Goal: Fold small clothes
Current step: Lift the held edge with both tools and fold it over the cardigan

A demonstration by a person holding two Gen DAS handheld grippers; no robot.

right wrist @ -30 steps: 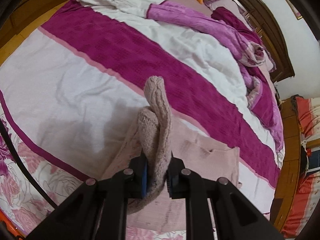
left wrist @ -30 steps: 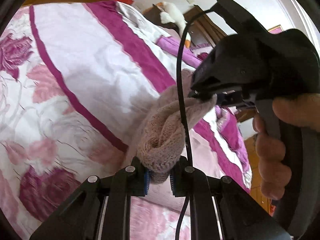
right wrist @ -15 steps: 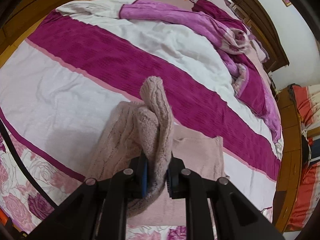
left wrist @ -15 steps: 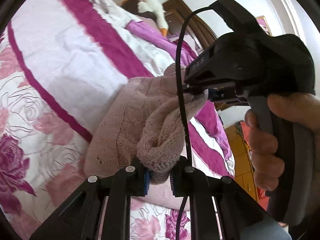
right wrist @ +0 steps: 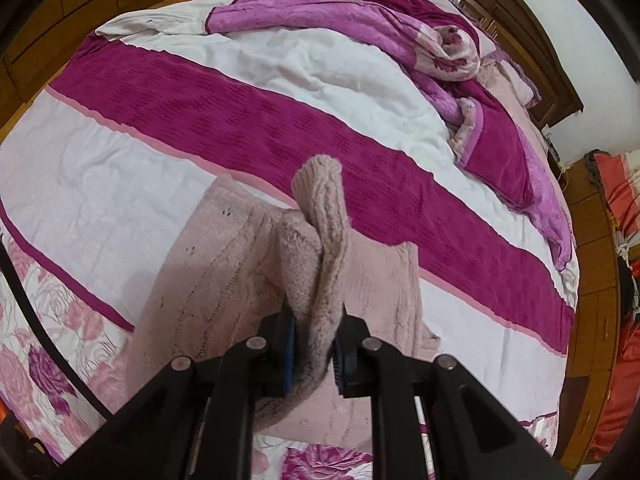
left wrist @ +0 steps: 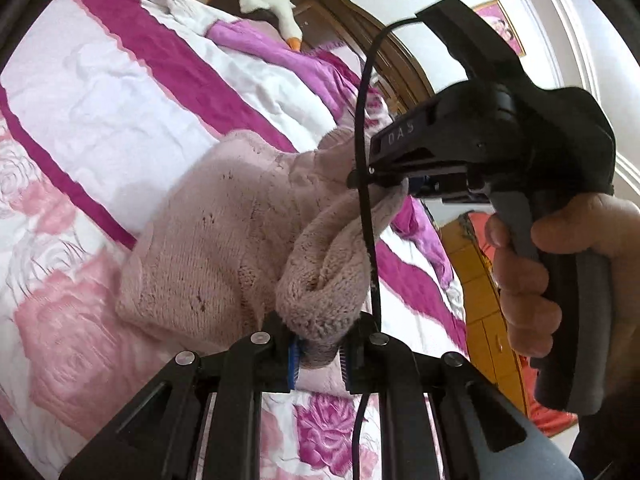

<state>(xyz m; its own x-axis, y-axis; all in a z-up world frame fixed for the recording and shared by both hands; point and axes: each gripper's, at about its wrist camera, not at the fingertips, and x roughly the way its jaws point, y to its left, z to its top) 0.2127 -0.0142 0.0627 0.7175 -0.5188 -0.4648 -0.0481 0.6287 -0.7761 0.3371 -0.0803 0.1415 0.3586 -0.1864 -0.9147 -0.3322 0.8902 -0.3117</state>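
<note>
Now two tools — left tool [left wrist: 319,354], right tool [right wrist: 314,354] — each clamp one pink knit garment [right wrist: 224,264].

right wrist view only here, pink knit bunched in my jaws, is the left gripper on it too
Observer: Yes, the left gripper is shut on a rolled fold of the same pink sweater.
Operator: where's my gripper relative to it
Observer: The right gripper sits above and beyond the left, pinching the sweater's upper edge.
Operator: anything between them
Observer: A black cable hangs down across the knit between both grippers.
</note>
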